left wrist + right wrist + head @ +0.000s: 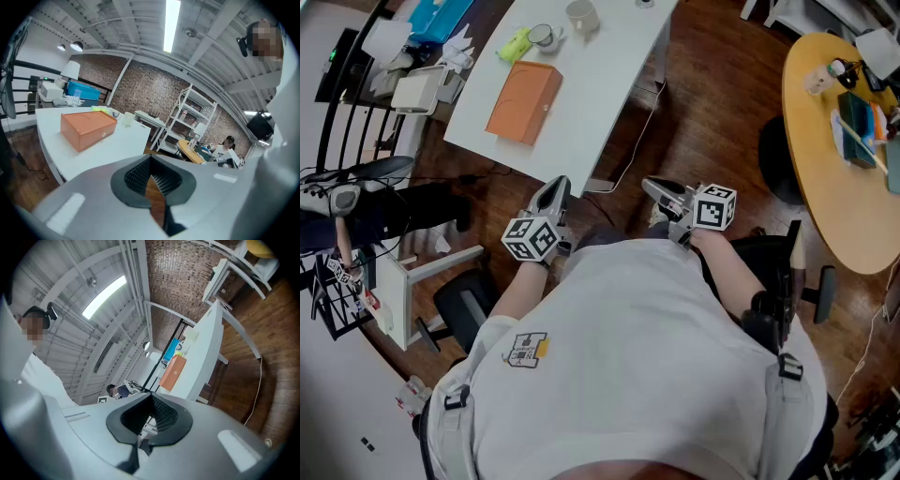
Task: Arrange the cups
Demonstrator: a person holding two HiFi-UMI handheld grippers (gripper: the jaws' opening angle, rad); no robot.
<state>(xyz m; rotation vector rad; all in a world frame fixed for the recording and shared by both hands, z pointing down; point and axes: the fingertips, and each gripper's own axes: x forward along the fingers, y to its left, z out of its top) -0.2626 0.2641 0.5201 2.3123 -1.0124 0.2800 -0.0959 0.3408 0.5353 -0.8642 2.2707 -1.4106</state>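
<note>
Cup (581,16) and glass (542,36) sit at far end of white worktop (609,84), beyond orange box (525,101). Left gripper (557,186) and right gripper (653,186) near the person, off the worktop, fingers clenched, both empty.

The white table (609,84) is carrying an orange box (523,101), a cup (581,16) farther back and, beside it, something yellow (514,45) — possibly a bottle.

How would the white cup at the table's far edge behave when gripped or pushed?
The white cup looks rigid, so it should keep its shape in a grip. It stands upright on the white table, so a high push may tip it. Its smooth wall might slip.
</note>
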